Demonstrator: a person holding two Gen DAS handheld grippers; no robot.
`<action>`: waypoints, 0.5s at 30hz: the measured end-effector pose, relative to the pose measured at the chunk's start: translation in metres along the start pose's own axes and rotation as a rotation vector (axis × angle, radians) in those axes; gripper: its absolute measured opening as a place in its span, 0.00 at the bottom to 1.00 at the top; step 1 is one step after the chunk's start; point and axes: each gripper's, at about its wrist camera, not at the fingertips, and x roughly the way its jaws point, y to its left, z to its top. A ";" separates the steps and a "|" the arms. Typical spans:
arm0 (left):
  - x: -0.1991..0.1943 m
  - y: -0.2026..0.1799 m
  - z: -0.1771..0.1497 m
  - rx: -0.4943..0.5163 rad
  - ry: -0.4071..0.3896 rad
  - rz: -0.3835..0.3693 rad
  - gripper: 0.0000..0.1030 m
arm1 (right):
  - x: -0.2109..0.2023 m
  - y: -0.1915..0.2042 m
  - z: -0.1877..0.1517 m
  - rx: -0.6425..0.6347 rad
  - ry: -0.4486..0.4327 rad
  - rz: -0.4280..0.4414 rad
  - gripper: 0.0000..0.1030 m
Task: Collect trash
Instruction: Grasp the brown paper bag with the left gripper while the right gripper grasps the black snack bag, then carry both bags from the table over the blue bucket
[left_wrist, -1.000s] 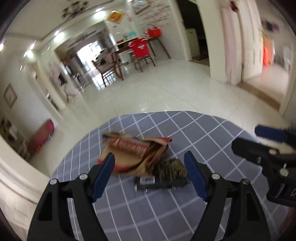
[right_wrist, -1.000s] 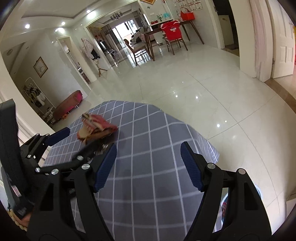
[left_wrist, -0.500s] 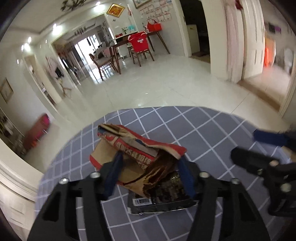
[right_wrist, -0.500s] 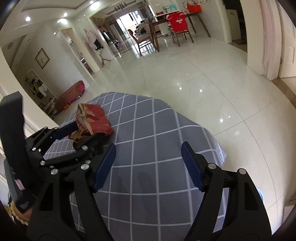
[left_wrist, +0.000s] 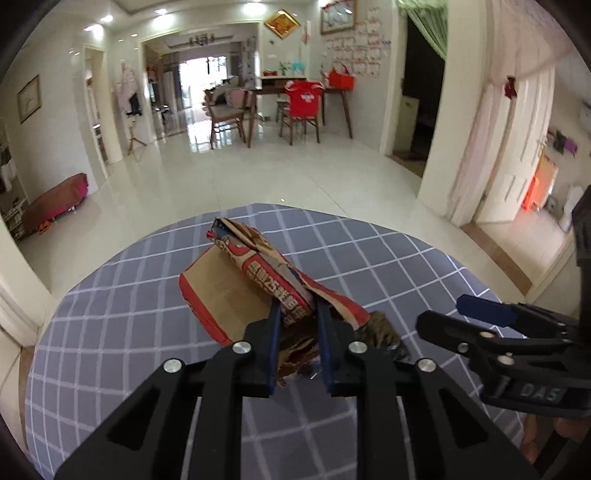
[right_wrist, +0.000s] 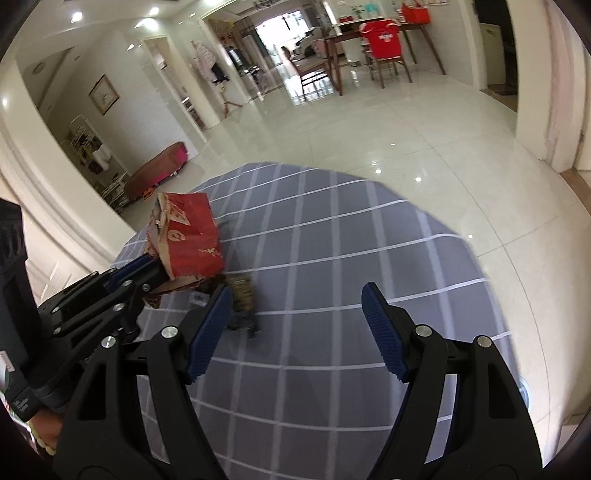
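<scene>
On the grey checked cloth covering the round table, near its left side, lies the trash: a torn red-and-brown box and, just beside it, a dark wrapper. Seen from the left wrist, the left gripper has its blue fingers pressed close together on a torn flap at the near end of the box, so the card is pinched between them. Its red printed side runs up and away from the tips, with the plain brown inside face to the left. Crumpled dark brown paper shows under the fingers. From the right wrist the box is tilted, its near end raised at the left gripper, and whether its far end touches the cloth I cannot tell. The wrapper lies flat on the cloth, blurred, below and right of the box. The right gripper is spread wide over bare cloth, gripping nothing, well right of the box; its left finger overlaps the wrapper in view. Beyond the table stretches a glossy tiled floor
</scene>
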 end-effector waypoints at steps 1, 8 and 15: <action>-0.007 0.007 -0.002 -0.018 -0.010 0.005 0.17 | 0.003 0.005 -0.001 -0.009 0.007 0.004 0.70; -0.041 0.026 -0.021 -0.070 -0.020 0.016 0.17 | 0.031 0.039 -0.006 -0.104 0.059 -0.014 0.69; -0.063 0.023 -0.034 -0.077 -0.015 0.012 0.16 | 0.041 0.055 -0.012 -0.231 0.079 -0.079 0.15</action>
